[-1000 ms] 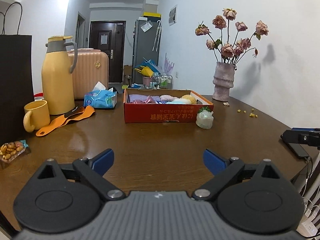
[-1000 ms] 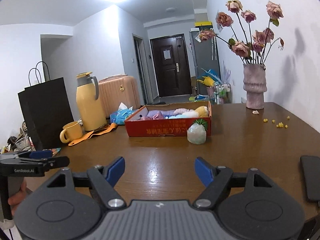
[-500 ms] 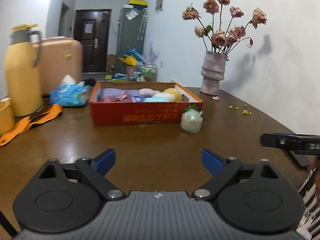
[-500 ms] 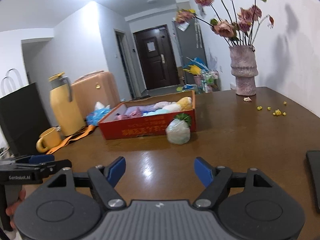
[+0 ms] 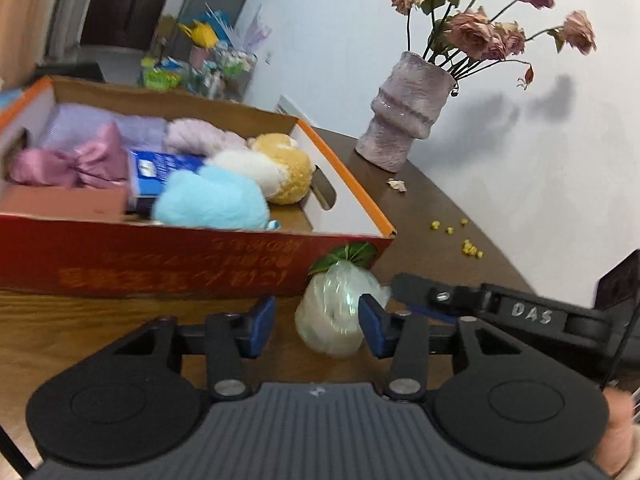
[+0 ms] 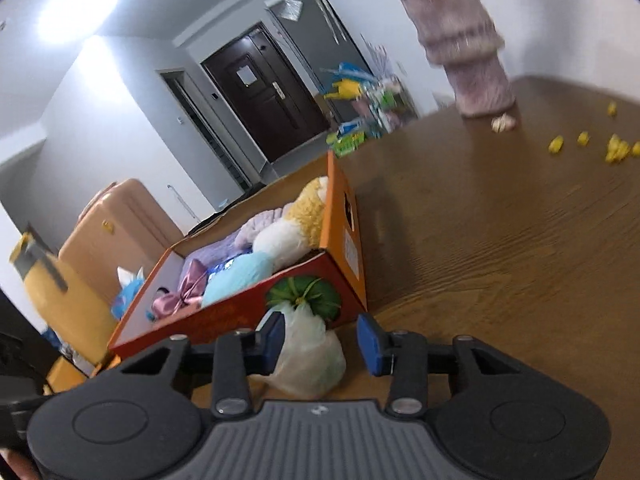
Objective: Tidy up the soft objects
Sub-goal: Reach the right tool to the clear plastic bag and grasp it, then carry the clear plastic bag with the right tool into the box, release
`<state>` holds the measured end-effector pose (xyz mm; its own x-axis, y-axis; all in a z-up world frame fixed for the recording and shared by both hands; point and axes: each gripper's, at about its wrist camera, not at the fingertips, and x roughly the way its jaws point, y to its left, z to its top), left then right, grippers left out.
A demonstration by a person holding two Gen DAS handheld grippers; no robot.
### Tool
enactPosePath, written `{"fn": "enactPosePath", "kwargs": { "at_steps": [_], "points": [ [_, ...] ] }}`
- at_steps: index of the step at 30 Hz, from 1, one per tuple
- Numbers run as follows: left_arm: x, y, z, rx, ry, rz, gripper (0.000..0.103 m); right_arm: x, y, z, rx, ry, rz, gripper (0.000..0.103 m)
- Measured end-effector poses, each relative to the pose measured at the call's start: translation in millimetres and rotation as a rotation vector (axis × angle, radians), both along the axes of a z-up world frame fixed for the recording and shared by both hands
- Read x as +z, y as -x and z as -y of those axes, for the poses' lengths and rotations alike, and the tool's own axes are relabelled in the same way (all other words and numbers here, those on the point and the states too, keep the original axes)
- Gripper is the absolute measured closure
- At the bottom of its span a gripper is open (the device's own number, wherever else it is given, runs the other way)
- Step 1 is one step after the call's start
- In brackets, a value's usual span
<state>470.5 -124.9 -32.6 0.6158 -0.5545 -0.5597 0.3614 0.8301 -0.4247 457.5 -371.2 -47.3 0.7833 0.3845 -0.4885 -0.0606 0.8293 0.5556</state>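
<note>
Two grippers converge on one bagged toy (image 5: 338, 318), which sits on the table (image 6: 500, 240) just in front of the red box (image 5: 160, 264) of plush. The left gripper (image 5: 316, 330) is closing, and so is the right gripper (image 6: 322, 342); the bag lies between both pairs of jaws, seemingly not yet pinched, though blur hides the contact. Closing together, they might snag thin plastic, tear it, or clash.
</note>
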Motion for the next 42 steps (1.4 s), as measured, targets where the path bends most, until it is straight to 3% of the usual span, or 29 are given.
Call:
{"fn": "enactPosePath", "kwargs": {
  "at_steps": [4,9,14,24,30,35,38,42],
  "points": [
    [-17.6,-20.2,6.0,-0.055,0.050,-0.072,0.084,-17.5,-23.7,-2.9,0.015,-0.047,-0.044,0.070],
    [-19.2,-14.5,7.7,-0.084,0.052,-0.030,0.096,-22.8,-27.5,-4.5,0.047,-0.091,-0.043,0.092],
    [-4.8,17.0,1.6,-0.087,0.056,-0.006,0.097,-10.5,-3.1,-11.3,0.060,-0.065,-0.018,0.096],
    [5.1,152.3,-23.0,-0.088,0.062,-0.006,0.097,1.9,129.7,-23.3,0.084,-0.128,0.018,0.096],
    [28.6,176.5,-26.4,-0.099,0.074,0.040,0.097,17.1,163.8,-21.4,0.077,-0.136,0.059,0.096],
    [60.4,159.7,-21.2,-0.116,0.079,0.122,0.097,50.7,156.7,-20.8,0.072,-0.088,0.143,0.096],
    [86.6,125.1,-19.4,-0.121,0.093,0.179,0.097,81.0,128.0,-17.9,0.064,-0.067,0.209,0.096],
    [103.1,63.2,-15.8,-0.121,0.106,0.183,0.097,104.8,66.1,-15.8,0.047,-0.050,0.234,0.096]
  ]
}}
